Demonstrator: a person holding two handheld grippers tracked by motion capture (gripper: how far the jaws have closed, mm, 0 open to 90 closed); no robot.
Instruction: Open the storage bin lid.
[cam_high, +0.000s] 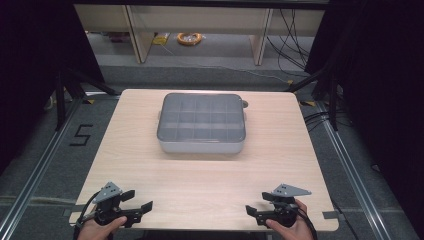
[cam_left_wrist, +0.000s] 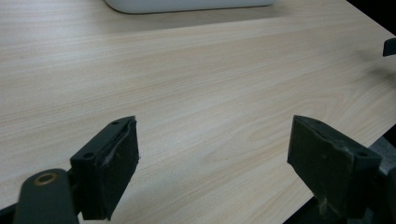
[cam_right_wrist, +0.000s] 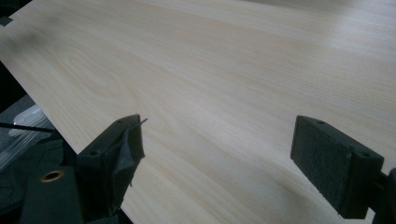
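We held both grippers, left gripper (cam_high: 141, 207) and right gripper (cam_high: 251, 212), wide open and empty, best squared toward the lidded box (cam_high: 202, 123) before reaching.

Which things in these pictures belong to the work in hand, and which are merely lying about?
In hand: lidded compartment box; left gripper, open; right gripper, open; table.
Lying about: orange cable coil on the floor; black cables.
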